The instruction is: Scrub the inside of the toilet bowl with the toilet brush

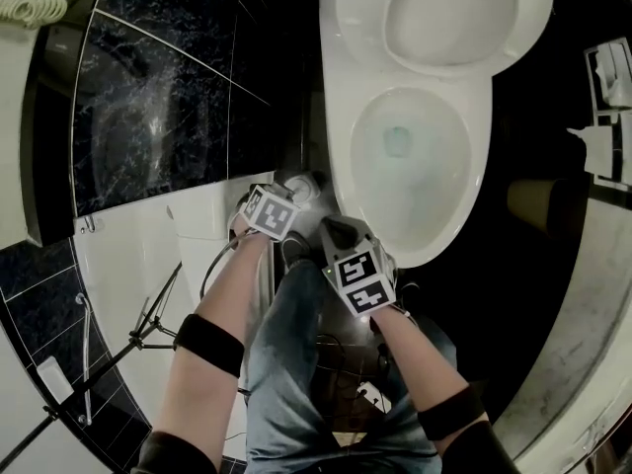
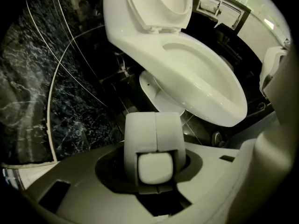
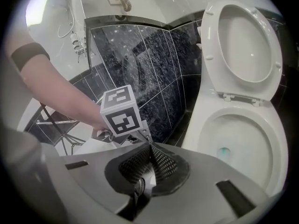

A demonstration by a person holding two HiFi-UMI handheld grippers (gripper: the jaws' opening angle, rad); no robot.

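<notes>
White toilet bowl (image 1: pixel 480 156) half-hidden beyond left tongs (image 2: pixel 155 119) and right tongs (image 3: pixel 149 146), both closed, empty.

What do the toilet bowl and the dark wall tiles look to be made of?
Toilet bowl: likely glazed ceramic. It is white, smooth and glossy, with soft highlights along the rim.
Wall tiles: dark polished stone or stone-look ceramic. Pale veining and reflections show, but the pictures do not settle which of the two it is.
</notes>
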